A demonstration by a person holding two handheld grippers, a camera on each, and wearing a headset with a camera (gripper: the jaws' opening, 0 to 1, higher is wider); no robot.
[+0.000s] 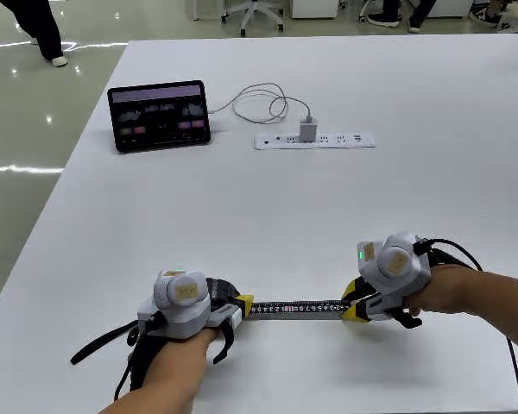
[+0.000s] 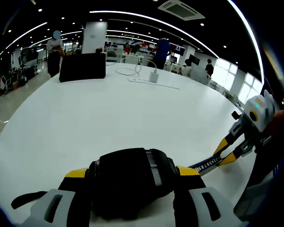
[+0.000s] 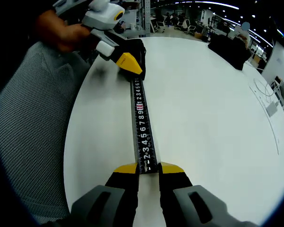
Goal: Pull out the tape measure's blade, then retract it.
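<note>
1. The black tape measure case point(image 2: 128, 182) is clamped between the jaws of the left gripper point(image 1: 239, 307), low on the white table point(image 1: 328, 207).
2. Its blade point(image 3: 143, 124) lies flat and straight, with its long axis running from gripper to gripper. The right gripper point(image 3: 148, 168) pinches its far end.
3. Well beyond both grippers are a tablet point(image 1: 159, 115) and a power strip point(image 1: 315, 140).
4. The room has a glossy floor point(image 1: 34, 112).
</note>
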